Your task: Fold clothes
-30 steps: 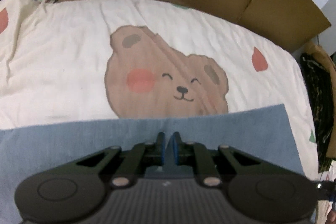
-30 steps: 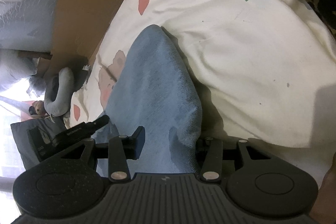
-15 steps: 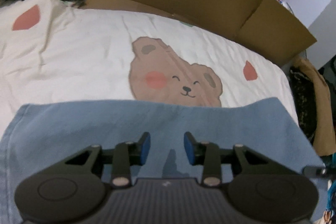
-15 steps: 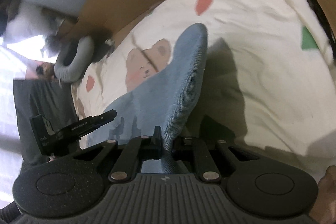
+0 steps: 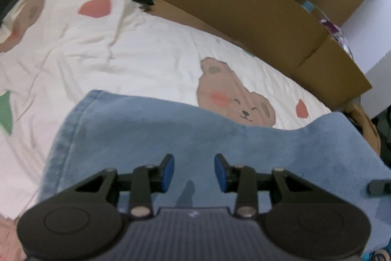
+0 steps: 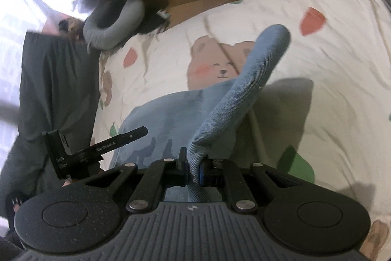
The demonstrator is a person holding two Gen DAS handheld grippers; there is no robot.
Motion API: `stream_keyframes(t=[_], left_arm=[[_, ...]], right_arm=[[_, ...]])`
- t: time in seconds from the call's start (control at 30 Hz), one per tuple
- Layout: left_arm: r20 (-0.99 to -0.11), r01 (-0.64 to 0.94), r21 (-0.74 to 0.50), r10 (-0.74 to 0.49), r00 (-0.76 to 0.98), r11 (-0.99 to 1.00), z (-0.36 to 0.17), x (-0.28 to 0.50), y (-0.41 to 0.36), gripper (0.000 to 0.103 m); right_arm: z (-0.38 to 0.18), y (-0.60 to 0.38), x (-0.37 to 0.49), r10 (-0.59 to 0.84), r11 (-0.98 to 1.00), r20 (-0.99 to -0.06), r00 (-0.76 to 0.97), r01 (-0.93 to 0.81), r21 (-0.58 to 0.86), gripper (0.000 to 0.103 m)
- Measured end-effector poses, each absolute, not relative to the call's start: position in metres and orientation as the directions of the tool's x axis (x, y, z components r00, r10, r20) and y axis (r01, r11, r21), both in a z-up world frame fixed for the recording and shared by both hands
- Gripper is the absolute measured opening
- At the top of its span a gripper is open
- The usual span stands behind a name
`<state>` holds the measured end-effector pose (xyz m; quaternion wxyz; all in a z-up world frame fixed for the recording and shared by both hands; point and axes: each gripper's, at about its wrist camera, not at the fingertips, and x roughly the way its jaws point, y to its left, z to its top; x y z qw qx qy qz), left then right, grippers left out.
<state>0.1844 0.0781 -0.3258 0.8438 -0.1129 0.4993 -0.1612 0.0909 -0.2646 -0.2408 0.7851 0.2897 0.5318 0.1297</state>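
Pinching one blue garment (image 6: pixel 234 99), right claw (image 6: pixel 194 169); left claw (image 5: pixel 194 173) spread, empty; one bear-print sheet (image 5: pixel 146 58)

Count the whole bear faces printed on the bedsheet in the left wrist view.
1 whole bear face, beyond the blue cloth. A partial one sits at the far left edge; the cloth may hide others.
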Motion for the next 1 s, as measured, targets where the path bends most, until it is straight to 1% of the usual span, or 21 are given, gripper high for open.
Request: stream_keyframes(t=[0.27, 0.47, 0.6, 0.77, 1.0], left_arm=[[-0.805, 0.073, -0.378, -0.366, 0.466, 0.923, -0.324, 0.158, 0.111, 0.039], [-0.8, 0.026, -0.398, -0.361, 0.479, 0.917, -0.319, 0.139, 0.129, 0.039], [-0.795, -0.014, -0.406, -0.346, 0.498, 0.914, -0.317, 0.128, 0.143, 0.039], [-0.786, -0.099, -0.439, -0.328, 0.524, 0.893, -0.318, 0.116, 0.167, 0.039], [-0.78, -0.187, -0.472, -0.31, 0.543, 0.861, -0.315, 0.1, 0.198, 0.039]], right_arm=[[-0.216, -0.218, 0.13, 0.484, 0.862, -0.832, 0.272, 0.017, 0.507, 0.006], [-0.199, -0.192, 0.154, 0.515, 0.851, -0.821, 0.246, -0.034, 0.524, 0.006], [-0.188, -0.164, 0.164, 0.515, 0.857, -0.83, 0.214, -0.102, 0.506, 0.006], [-0.177, -0.128, 0.177, 0.51, 0.86, -0.836, 0.203, -0.156, 0.487, 0.006], [-0.185, -0.073, 0.189, 0.5, 0.865, -0.842, 0.202, -0.162, 0.475, 0.006]])
